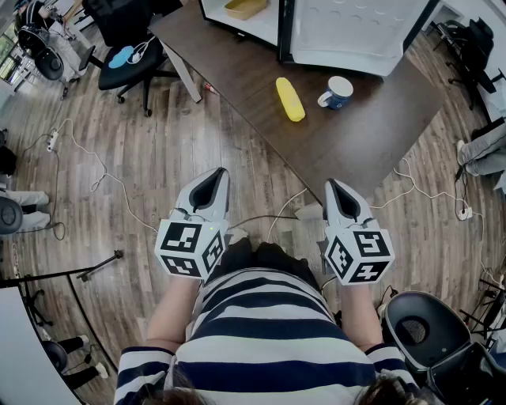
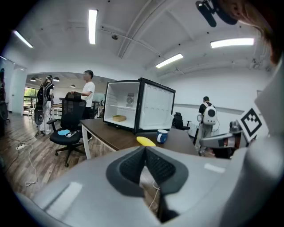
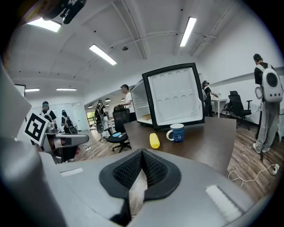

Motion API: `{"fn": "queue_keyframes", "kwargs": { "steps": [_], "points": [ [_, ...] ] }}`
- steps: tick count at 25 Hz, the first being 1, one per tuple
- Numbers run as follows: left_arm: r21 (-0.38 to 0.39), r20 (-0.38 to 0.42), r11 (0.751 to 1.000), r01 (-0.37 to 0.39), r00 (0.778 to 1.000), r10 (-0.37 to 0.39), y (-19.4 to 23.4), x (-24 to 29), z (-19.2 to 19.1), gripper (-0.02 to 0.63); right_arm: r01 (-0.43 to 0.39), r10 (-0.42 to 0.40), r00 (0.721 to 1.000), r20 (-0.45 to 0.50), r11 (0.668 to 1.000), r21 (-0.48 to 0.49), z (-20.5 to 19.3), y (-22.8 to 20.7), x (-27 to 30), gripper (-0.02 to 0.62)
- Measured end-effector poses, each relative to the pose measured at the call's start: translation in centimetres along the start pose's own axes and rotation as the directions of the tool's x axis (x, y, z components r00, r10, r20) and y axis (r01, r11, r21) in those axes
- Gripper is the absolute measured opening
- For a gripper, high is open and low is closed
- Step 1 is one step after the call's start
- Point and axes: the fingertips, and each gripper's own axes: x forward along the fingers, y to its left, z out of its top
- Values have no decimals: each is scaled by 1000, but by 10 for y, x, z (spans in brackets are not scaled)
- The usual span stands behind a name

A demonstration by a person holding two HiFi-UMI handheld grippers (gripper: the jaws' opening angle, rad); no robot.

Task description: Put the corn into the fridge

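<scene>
Dark brown table [image 1: 371, 134] was seen ahead on a wood-plank floor [image 1: 174, 158]. The corn [image 1: 290, 99] was found lying flat on the tabletop, approx mid-table, near a blue-and-white mug [image 1: 337, 92] but apart from it. Behind both, at the table's far end, the fridge [image 1: 229, 28] was seen w/ its door [image 1: 356, 32] swung wide open. A yellowish tray [image 1: 245, 8] was seen inside it. A black office chair [image 1: 130, 67] was seen by the table's left end, w/ a light-blue item on the seat. Cables [image 1: 103, 170] were seen strewn over the floor. Left gripper [image 1: 222, 172] and right gripper [image 1: 331, 184] were held side by side nr the table's near corner, well short of the corn. Both pairs of jaws were pressed together at the tips, w/ nothing btwn them. Other people [image 2: 88, 88] were seen further back in the office, under ceiling strip lights [image 2: 92, 26].
</scene>
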Motion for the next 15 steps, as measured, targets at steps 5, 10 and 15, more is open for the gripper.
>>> {"fn": "queue_keyframes", "kwargs": {
  "steps": [5,10,15],
  "points": [
    [-10,-10,1000,-18,1000,18,5,-3,-1,0,-4,4,1000,-12,1000,4,1,-2,6,-9],
    [-14,-5,999,-36,999,36,22,-5,-3,0,-27,26,999,-27,1000,-8,0,9,20,-9],
    [-23,12,999,-24,1000,24,52,4,1,0,-13,11,999,-43,999,-42,4,26,41,-9]
  ]
}}
